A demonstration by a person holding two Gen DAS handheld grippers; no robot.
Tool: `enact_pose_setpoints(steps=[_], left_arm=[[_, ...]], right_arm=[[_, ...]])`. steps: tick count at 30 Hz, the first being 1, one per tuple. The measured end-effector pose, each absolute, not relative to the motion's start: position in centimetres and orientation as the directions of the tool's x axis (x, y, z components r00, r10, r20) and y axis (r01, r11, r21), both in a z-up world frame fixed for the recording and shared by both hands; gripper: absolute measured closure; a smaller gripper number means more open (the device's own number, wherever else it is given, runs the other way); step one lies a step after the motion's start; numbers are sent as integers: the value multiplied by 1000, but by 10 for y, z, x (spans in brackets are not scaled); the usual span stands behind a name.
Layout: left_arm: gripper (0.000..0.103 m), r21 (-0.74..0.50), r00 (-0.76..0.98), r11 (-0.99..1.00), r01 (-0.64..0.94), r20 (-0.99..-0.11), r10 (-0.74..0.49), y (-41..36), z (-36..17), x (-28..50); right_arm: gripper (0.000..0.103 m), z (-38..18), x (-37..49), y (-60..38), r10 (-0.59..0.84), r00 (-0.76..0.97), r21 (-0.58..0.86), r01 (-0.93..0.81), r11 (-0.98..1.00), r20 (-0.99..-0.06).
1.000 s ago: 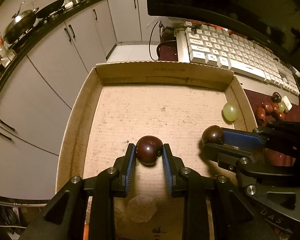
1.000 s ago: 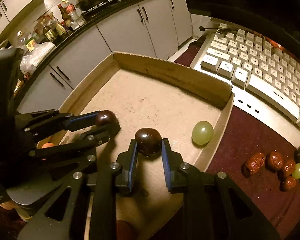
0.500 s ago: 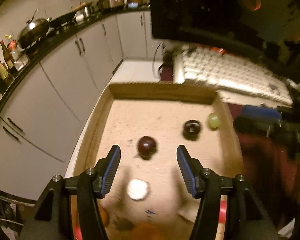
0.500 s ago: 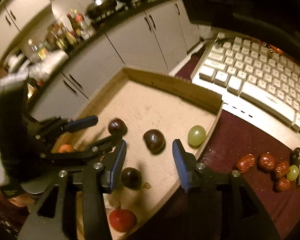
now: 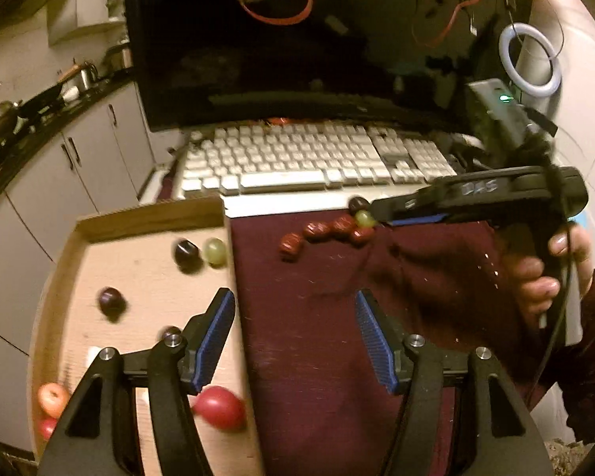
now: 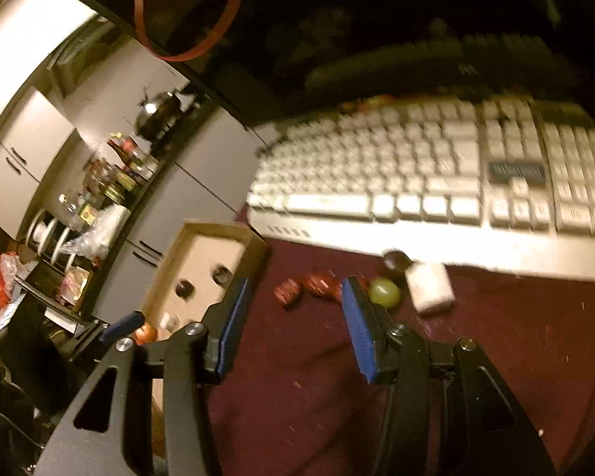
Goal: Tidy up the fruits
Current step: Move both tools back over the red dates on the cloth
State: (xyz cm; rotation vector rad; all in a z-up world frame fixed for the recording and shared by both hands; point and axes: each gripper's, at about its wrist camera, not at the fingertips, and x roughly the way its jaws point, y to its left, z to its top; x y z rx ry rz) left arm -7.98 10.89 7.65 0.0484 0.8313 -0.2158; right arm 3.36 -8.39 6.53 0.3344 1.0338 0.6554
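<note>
Blurred fruit makes details hard: my left hand-held gripper [image 5: 295, 337] gapes empty, having just opened, cardboard tray [image 5: 146, 218] at its left. My right hand-held gripper [image 6: 293, 317], also empty, stands part-open, red dates [image 6: 309, 283] just ahead.

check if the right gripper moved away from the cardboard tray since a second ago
Yes. The right gripper, open and empty after its jaws opened, has left the cardboard tray and now hangs over the maroon mat, toward the red dates near the keyboard.
</note>
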Motion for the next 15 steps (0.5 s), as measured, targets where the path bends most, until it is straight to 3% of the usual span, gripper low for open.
enact_pose_setpoints(steps=[7,15], left_arm=[[40,-37,620,982,183,-771,-145,103,65,-58],[40,84,581,980,178,-813,-36,91,49,-20]], right_arm=[[54,29,40,-71,602,300,519,-315,795,-740],[54,22,55,-62,540,338,437,-338,834,-771]])
